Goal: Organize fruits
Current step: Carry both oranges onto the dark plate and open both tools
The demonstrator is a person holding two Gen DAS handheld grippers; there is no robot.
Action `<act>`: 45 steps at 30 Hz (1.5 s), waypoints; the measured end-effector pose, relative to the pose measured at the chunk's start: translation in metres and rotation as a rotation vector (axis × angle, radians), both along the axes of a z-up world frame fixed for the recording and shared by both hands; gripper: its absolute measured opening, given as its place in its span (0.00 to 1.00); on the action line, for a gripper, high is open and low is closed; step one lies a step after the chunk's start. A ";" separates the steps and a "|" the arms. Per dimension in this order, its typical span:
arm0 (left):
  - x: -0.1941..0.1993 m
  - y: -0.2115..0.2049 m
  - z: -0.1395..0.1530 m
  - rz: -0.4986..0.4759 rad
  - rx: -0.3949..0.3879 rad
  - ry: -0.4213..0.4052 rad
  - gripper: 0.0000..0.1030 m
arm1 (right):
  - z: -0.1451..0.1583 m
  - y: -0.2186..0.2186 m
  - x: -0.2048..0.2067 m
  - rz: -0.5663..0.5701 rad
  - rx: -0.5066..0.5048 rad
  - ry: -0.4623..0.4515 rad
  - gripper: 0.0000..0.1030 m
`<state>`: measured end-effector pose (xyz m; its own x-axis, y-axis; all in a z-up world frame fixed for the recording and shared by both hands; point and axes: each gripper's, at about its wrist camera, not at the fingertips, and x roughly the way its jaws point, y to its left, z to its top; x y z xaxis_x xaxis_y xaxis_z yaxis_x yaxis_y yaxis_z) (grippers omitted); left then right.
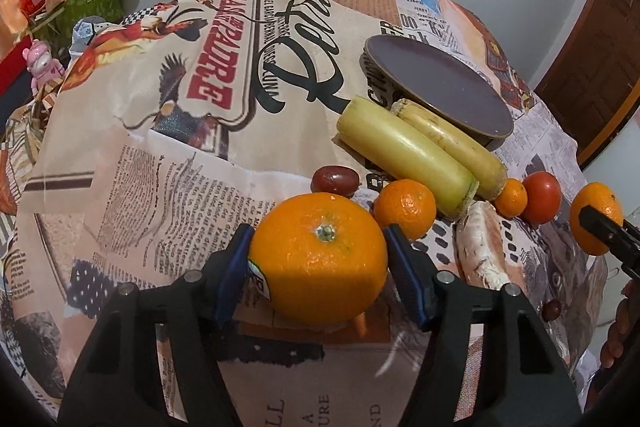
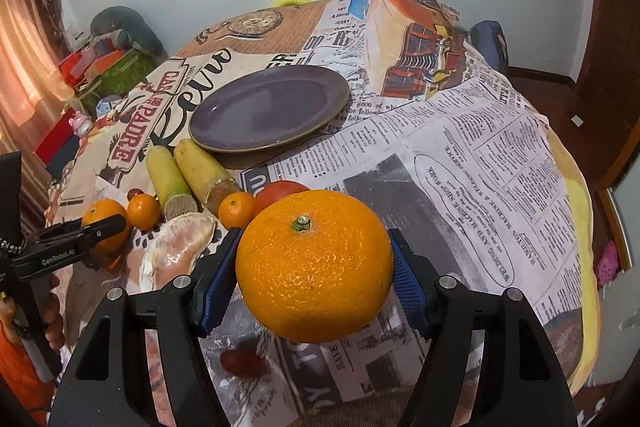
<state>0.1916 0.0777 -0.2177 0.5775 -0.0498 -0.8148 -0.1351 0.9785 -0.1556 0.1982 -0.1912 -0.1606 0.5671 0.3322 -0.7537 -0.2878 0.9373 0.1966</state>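
Both grippers, left (image 1: 318, 259) and right (image 2: 314, 267), clamp oranges (one each), plate (image 2: 268, 109) sits upper-center, nearer the right.

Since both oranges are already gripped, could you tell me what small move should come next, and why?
Probably carry the right hand-held gripper with its orange forward to the purple plate: the plate holds nothing, and the path over the tablecloth looks free.

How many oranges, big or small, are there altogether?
4. One big orange sits in the left gripper, another big orange in the right gripper. Two small oranges lie on the tablecloth beside the two sugarcane pieces.
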 end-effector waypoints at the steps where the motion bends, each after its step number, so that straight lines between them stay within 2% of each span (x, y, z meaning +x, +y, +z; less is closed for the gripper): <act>1: 0.000 0.000 0.001 0.000 0.000 0.001 0.63 | 0.000 0.000 0.001 0.001 0.001 0.001 0.65; 5: -0.002 -0.002 0.011 -0.003 0.022 -0.022 0.63 | 0.003 0.000 0.002 0.000 0.006 -0.008 0.65; 11: -0.002 -0.002 0.045 -0.005 0.041 -0.111 0.63 | 0.016 0.000 0.007 0.003 0.006 -0.049 0.65; 15: 0.005 -0.004 0.069 -0.015 0.060 -0.170 0.63 | 0.030 0.002 0.011 0.008 0.009 -0.092 0.65; 23: 0.028 -0.009 0.097 -0.023 0.068 -0.240 0.63 | 0.048 0.009 0.026 0.017 0.021 -0.151 0.65; 30: 0.055 -0.017 0.105 -0.035 0.078 -0.265 0.63 | 0.053 0.017 0.044 0.025 0.026 -0.183 0.65; 39: 0.095 -0.019 0.099 -0.039 0.071 -0.257 0.63 | 0.051 0.029 0.079 0.043 0.016 -0.197 0.65; 45: 0.121 -0.019 0.091 -0.052 0.034 -0.244 0.63 | 0.046 0.041 0.104 0.062 -0.023 -0.205 0.65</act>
